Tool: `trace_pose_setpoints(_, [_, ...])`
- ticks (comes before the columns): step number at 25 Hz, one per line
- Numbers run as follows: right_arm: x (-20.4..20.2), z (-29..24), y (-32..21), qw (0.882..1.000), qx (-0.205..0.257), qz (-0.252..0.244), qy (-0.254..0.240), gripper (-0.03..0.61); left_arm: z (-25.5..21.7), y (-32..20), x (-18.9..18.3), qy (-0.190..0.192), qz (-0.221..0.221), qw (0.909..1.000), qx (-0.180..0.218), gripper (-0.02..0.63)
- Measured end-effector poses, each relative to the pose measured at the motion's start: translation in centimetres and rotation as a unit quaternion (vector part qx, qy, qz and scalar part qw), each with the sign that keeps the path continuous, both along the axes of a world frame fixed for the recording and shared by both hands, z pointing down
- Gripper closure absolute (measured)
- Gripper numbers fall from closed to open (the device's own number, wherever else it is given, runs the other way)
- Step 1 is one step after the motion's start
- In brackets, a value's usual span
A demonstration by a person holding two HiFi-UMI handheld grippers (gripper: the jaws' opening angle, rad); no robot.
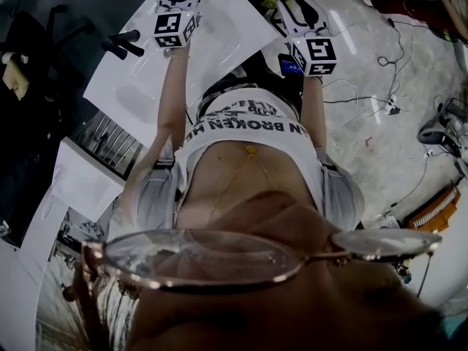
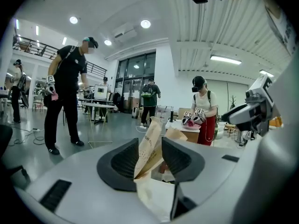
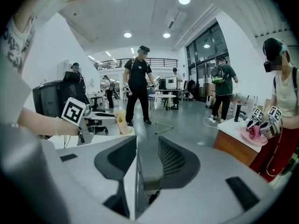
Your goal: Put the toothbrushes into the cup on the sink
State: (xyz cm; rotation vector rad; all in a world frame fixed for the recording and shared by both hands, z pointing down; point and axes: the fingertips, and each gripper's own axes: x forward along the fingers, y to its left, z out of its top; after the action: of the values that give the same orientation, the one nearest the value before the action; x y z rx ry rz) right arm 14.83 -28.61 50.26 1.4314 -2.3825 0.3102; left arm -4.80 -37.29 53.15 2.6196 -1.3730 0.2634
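Broadly, the white sink top [image 1: 227, 35] fills the upper left of the head view, and both grippers reach over its far edge at the top of the frame.

The left gripper [image 2: 152, 158] has its jaws spread wide. The tan paper-sleeved toothbrushes [image 2: 148, 146] stand upright between them in the centre of the left gripper view, leaning toward the left-hand pad, and neither pad is clamped on them.

The right gripper [image 3: 147, 160] also has its jaws apart. I can make out nothing between them but grey floor beyond.

In the right gripper view the cream cup [image 3: 124, 130] sits left of centre, just right of the left gripper's marker cube [image 3: 74, 111]. The same paper sleeves poke out of its mouth, so the toothbrushes appear to be standing in it already.

The sleeved brushes should be very light: a stiff, narrow handle inside thin paper that creases and slides under a pad. The best hold is probably across the flat of the sleeve at mid-length, where the handle backs the paper. The loose printed top would simply fold. The cup looks light too, and with tall contents it could tip if nudged sideways.
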Motion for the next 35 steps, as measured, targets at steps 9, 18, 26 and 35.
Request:
trace_pose_setpoints(9, [-2.8,-0.2,-0.2,0.999,0.002,-0.043,-0.011,0.419,-1.9,2.7,-1.0,0.025,-0.024,0.9994,-0.007,0.459])
trace_pose_setpoints(18, [-7.4,-0.9,-0.4,0.995,0.012,-0.099,-0.026,0.455,-3.4,5.7,-1.6,0.049,-0.028,0.9983,-0.011,0.529])
trace_pose_setpoints(26, [-11.0,-1.6,-0.2,0.987,0.020,-0.155,-0.037,0.534,-4.9,7.9,-1.6,0.066,-0.037,0.9971,-0.004,0.590])
trace_pose_setpoints(35, [-15.4,-2.3,1.6,0.972,0.017,-0.230,-0.046,0.546,-6.5,10.3,-2.3,0.064,-0.061,0.9961,0.007,0.600])
